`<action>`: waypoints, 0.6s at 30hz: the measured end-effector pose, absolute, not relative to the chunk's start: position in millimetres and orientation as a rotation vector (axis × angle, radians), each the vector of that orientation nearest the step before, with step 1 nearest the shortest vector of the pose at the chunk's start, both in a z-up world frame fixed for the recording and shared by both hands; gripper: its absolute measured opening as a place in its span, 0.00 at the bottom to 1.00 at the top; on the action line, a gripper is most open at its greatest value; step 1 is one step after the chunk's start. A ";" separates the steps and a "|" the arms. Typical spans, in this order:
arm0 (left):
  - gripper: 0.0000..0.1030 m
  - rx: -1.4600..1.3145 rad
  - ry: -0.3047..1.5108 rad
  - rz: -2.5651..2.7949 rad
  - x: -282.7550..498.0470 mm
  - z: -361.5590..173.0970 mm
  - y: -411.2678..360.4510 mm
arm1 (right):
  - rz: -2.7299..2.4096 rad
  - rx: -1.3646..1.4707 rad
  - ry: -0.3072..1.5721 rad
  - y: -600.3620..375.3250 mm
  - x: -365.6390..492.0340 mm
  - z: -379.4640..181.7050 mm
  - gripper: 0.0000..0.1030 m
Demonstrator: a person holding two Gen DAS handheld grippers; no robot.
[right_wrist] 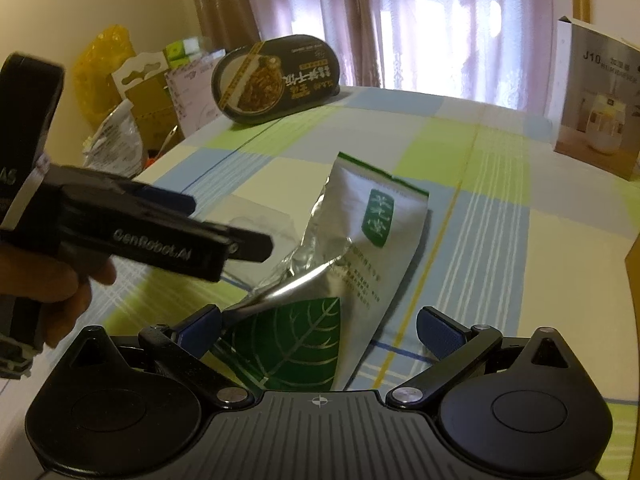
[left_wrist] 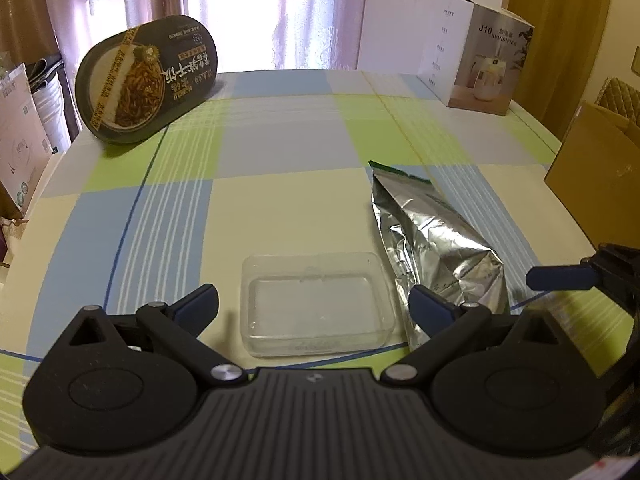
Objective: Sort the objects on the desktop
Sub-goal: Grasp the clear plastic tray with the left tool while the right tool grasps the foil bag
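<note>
A clear plastic box lies flat on the checked tablecloth, between the spread fingers of my left gripper, which is open and does not grip it. Right of the box lies a crumpled silver foil bag. In the right wrist view the foil bag shows a green leaf print. Its near end sits between the fingers of my open right gripper. The left fingertip is at the bag's creased edge. A hand holds the left gripper, which hides most of the box.
A dark oval meal box leans at the table's far left. A white humidifier carton stands at the far right. A brown cardboard box is at the right edge. Bags and cartons are piled beyond the table's left side.
</note>
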State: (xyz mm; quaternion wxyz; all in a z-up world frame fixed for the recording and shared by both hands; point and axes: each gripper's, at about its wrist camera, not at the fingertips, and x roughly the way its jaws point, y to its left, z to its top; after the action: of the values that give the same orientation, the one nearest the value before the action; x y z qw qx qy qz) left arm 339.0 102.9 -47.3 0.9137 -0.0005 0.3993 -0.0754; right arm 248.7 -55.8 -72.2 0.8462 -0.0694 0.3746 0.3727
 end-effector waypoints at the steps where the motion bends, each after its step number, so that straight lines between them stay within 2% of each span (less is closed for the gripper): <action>1: 0.96 -0.009 0.823 -0.157 340.2 -47.5 103.1 | 0.786 -0.140 0.792 -56.3 249.2 -72.7 0.98; 5: 0.94 -0.018 0.830 -0.154 344.4 -50.2 103.8 | 0.782 -0.089 0.805 -58.7 254.3 -72.7 0.98; 11: 0.83 -0.031 0.853 -0.164 348.1 -56.2 106.1 | 0.768 -0.001 0.828 -61.6 262.6 -72.1 0.98; 18: 0.82 -0.055 0.844 -0.162 350.7 -55.3 111.5 | 0.733 0.063 0.840 -65.7 274.0 -71.3 0.98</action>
State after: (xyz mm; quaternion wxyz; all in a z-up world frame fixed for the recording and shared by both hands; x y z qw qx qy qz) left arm 350.7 111.5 -55.3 0.9087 -0.0266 0.4092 -0.0783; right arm 274.0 -65.7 -71.3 0.8481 0.0297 0.3986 0.3478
